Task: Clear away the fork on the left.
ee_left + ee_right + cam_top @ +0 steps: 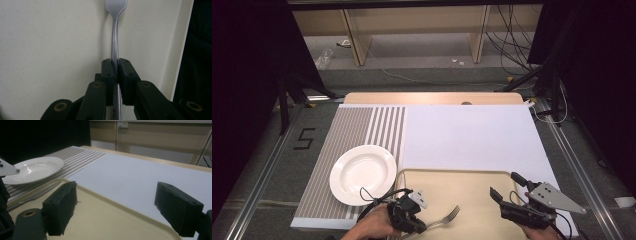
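Observation:
A silver fork (449,216) hangs low over the cream tray (472,180), tines toward the far right. My left gripper (424,225) is shut on its handle. In the left gripper view the two black jaws (115,68) pinch the fork (115,37), with the tines at the top edge. My right gripper (506,185) stands open over the tray's right side with nothing between its jaws. Its wide gap (117,207) looks across the tray (105,220). A white plate (363,175) sits left of the tray.
The plate (32,168) rests on a grey striped placemat (357,125). A white sheet (467,135) covers the rest of the table beyond the tray. A flat silvery utensil, like a knife (35,193), lies along the tray's left edge. Cables trail on the floor behind.

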### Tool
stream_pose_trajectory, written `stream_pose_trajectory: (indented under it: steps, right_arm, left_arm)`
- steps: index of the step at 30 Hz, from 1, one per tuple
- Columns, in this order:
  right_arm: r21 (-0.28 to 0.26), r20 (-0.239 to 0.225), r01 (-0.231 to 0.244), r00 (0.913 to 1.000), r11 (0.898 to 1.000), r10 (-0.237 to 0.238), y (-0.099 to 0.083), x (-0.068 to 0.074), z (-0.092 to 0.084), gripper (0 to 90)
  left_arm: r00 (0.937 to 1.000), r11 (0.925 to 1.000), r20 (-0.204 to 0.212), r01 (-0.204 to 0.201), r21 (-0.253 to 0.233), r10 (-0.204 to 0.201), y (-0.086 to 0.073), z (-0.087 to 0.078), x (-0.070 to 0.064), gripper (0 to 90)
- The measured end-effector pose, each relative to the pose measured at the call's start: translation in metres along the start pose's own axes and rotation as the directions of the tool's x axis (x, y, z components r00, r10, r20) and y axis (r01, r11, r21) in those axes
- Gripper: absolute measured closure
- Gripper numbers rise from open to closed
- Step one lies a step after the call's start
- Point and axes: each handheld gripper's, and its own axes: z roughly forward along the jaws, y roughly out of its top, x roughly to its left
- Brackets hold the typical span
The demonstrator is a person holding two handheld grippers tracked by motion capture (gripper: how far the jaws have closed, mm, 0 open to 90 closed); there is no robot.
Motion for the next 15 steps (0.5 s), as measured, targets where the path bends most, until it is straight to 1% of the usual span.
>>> stream_pose_trajectory:
  steps: [1, 3, 6, 8, 9, 10, 11, 13, 14, 15]
  right_arm:
    - [0.0, 0.0, 0.0, 1.0, 1.0, 0.0, 0.0, 0.0001, 0.0, 19.1]
    - [0.003, 0.001, 0.002, 1.0, 1.0, -0.002, 0.0001, 0.0003, -0.0002, 19.1]
    - [0.001, 0.0, 0.0, 1.0, 1.0, 0.0, 0.0001, 0.0003, 0.0, 19.1]
    - [0.0, -0.002, 0.0, 1.0, 1.0, 0.0, 0.0001, 0.0003, -0.0001, 19.1]
    - [-0.001, -0.002, 0.0, 1.0, 1.0, 0.0, 0.0001, 0.0003, 0.0, 19.1]
    - [0.0, -0.001, 0.0, 1.0, 1.0, 0.0, 0.0001, 0.0003, 0.0, 19.1]
    - [0.001, -0.002, 0.0, 1.0, 1.0, 0.0, 0.0, 0.0003, 0.0, 19.1]
    - [0.001, 0.0, 0.001, 1.0, 1.0, -0.001, 0.0001, 0.0004, 0.0, 19.1]
    - [0.0, -0.001, -0.001, 1.0, 1.0, 0.001, 0.0, 0.0004, 0.0002, 19.1]
    - [0.003, -0.002, 0.001, 1.0, 1.0, -0.001, 0.0001, 0.0003, 0.0, 19.1]
  left_arm:
    - [1.0, 0.9999, -0.005, -0.007, 0.008, 0.007, -0.0001, 0.001, -0.0008, 82.5]
    - [0.9999, 0.9998, -0.008, -0.01, 0.018, 0.01, -0.0002, 0.0032, -0.0021, 82.4]
    - [0.9996, 0.9995, -0.016, -0.023, 0.023, 0.023, 0.0004, 0.0041, -0.0049, 82.1]
    - [0.9996, 0.999, -0.011, -0.025, 0.038, 0.026, 0.0009, 0.0046, -0.0059, 81.1]
    - [0.9996, 0.999, -0.012, -0.027, 0.036, 0.027, 0.001, 0.0049, -0.0063, 80.7]
    - [0.9997, 0.9993, -0.011, -0.023, 0.029, 0.023, 0.0012, 0.005, -0.0066, 78.9]
    - [0.9998, 0.9996, -0.011, -0.017, 0.024, 0.017, 0.0019, 0.0049, -0.0067, 75.1]
    - [0.9998, 0.9997, -0.01, -0.018, 0.013, 0.019, 0.003, 0.0028, -0.0073, 68.5]
    - [0.9997, 0.9998, -0.017, -0.019, 0.0, 0.019, 0.0039, 0.0011, -0.0081, 64.8]
    - [0.9993, 0.9997, -0.033, -0.019, -0.013, 0.019, 0.0054, -0.0009, -0.0091, 58.4]
